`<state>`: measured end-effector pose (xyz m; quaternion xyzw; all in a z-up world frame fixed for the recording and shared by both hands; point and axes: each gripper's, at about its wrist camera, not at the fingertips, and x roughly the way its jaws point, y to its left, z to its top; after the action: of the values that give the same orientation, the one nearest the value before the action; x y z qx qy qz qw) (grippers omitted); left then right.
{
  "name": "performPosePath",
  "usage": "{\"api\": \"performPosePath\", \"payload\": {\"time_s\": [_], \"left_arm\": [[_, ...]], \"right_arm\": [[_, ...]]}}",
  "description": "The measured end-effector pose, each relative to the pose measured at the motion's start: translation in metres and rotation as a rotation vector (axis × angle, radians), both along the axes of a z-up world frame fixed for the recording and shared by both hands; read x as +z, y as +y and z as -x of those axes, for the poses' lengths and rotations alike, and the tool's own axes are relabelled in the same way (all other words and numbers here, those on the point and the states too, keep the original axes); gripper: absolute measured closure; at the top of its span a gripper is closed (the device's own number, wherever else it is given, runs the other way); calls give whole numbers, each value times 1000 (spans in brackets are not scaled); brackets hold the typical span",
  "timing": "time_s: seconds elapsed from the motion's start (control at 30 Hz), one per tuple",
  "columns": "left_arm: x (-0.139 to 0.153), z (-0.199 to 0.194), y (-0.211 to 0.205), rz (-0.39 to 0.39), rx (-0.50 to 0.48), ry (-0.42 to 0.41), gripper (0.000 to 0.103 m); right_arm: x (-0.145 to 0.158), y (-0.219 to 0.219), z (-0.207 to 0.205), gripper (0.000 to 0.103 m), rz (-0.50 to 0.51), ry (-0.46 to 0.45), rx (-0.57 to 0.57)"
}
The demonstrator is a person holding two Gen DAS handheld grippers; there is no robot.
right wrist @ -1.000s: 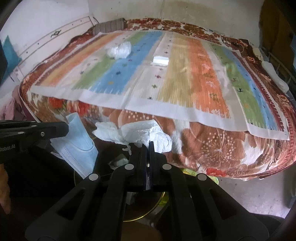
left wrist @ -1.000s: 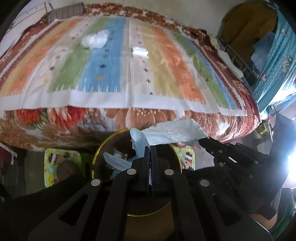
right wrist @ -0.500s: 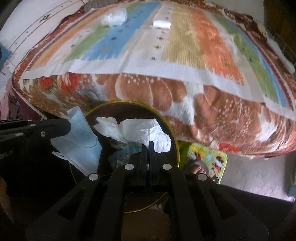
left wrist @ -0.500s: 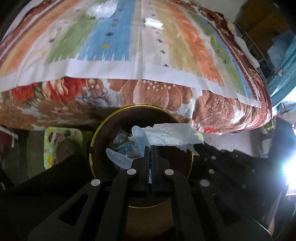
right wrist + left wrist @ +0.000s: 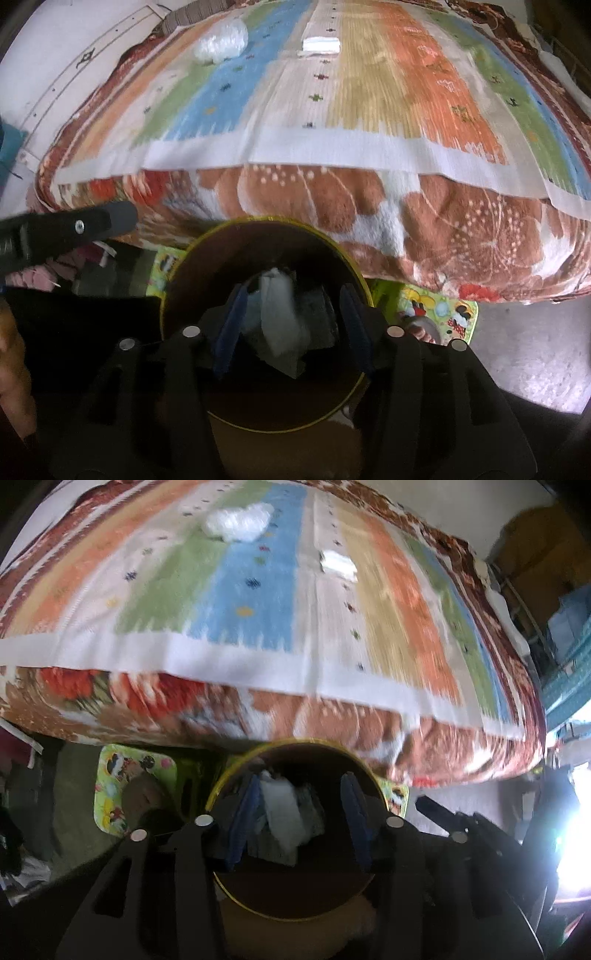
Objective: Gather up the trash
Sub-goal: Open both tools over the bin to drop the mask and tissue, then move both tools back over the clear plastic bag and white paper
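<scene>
A round brown bin with a yellow rim (image 5: 280, 746) (image 5: 258, 221) stands on the floor at the foot of the bed. My left gripper (image 5: 299, 827) is open over it. My right gripper (image 5: 291, 332) is open over it too. White tissue and blue mask trash (image 5: 284, 819) (image 5: 280, 328) lies inside the bin between the fingers. A crumpled clear plastic bag (image 5: 238, 520) (image 5: 221, 44) and a folded white tissue (image 5: 338, 563) (image 5: 320, 45) lie far up on the striped bedspread (image 5: 258, 590) (image 5: 369, 92).
The bed's brown floral blanket (image 5: 443, 229) hangs over the edge above the bin. A green cartoon-print mat (image 5: 125, 786) (image 5: 443, 310) lies on the floor under the bin. The other gripper shows at the left of the right wrist view (image 5: 74, 225) and at the right of the left wrist view (image 5: 480, 834).
Both grippers opened over the bin and let go: the blue mask and the white tissue dropped inside. Both have risen slightly, and the view is motion-blurred.
</scene>
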<state>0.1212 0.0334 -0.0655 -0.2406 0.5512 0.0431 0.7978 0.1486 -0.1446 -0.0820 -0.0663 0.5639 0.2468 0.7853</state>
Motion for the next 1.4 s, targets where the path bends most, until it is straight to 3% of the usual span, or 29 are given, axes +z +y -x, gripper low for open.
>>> {"api": "performPosePath", "payload": {"time_s": [0.13, 0.2, 0.27, 0.53, 0.67, 0.83, 1.1, 1.4], "left_arm": [[3, -10, 17, 11, 39, 9, 46], [9, -17, 26, -16, 61, -6, 35], [15, -23, 32, -32, 63, -25, 31], [21, -47, 61, -59, 145, -31, 23], [29, -59, 73, -108, 185, -72, 5], [29, -84, 81, -185, 181, -101, 6], [22, -120, 99, -208, 187, -148, 6], [12, -155, 127, -299, 198, -242, 6]], "right_arm": [[13, 1, -15, 42, -63, 21, 11], [22, 3, -24, 40, -80, 5, 16], [32, 6, -32, 34, -77, -33, 17], [46, 13, -72, 26, -81, -84, 2], [54, 17, -87, 19, -86, -126, 7], [59, 24, -104, 9, -98, -162, 19], [57, 36, -133, 9, -98, -204, 32], [45, 61, -169, 9, -99, -254, 80]]}}
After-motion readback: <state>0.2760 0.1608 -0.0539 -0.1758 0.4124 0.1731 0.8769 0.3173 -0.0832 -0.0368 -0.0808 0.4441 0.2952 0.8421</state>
